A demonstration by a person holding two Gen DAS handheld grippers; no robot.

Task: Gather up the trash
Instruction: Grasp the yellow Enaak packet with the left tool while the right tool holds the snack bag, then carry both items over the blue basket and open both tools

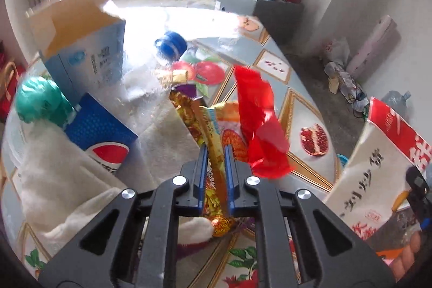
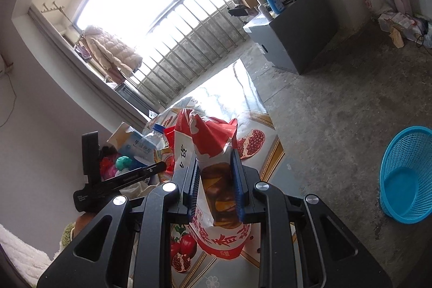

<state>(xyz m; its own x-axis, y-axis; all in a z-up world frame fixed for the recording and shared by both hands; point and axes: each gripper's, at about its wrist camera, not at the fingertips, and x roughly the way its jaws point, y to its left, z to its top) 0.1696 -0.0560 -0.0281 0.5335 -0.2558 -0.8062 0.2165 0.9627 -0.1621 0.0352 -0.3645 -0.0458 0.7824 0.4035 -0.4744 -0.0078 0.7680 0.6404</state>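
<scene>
The left gripper [image 1: 214, 153] pinches a gold wrapper [image 1: 189, 109] and the right gripper [image 2: 216, 174] clamps a snack bag [image 2: 213, 150], both apparently bound for the blue basket [image 2: 405, 180] on the right.

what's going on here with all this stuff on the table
A person is clearing trash off a cluttered table with a claw in each hand. The left claw is shut on a gold snack wrapper, with a red plastic scrap right beside it. The right claw is shut on a red and white snack bag, held above the table edge. A blue basket sits on the floor to the right. A plastic bottle and a Pepsi box remain on the table.
</scene>
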